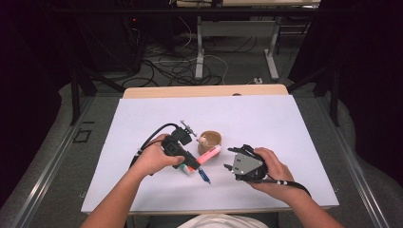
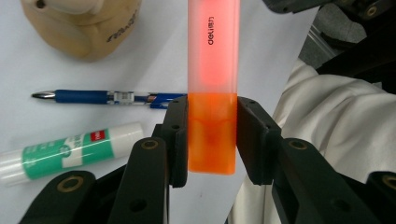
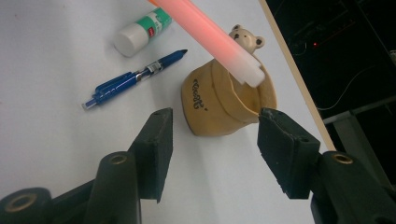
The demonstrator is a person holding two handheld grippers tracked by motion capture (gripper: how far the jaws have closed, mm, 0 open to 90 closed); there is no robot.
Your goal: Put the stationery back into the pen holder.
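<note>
Here, left gripper (image 2: 212,140) pinches the orange highlighter (image 2: 213,70) above the bear pen holder (image 3: 224,105); right gripper (image 3: 215,140) gapes empty; a nudge could topple it

Left forearm: enters from the bottom edge, angled inward toward the middle.
Left hand-held gripper (image 1: 190,164): held low — jaws clamped on something narrow, pointing right and slightly forward.
Right forearm: enters from the lower right, angled inward.
Right hand-held gripper (image 1: 229,167): jaws parted, nothing between the pads — pointing left.
</note>
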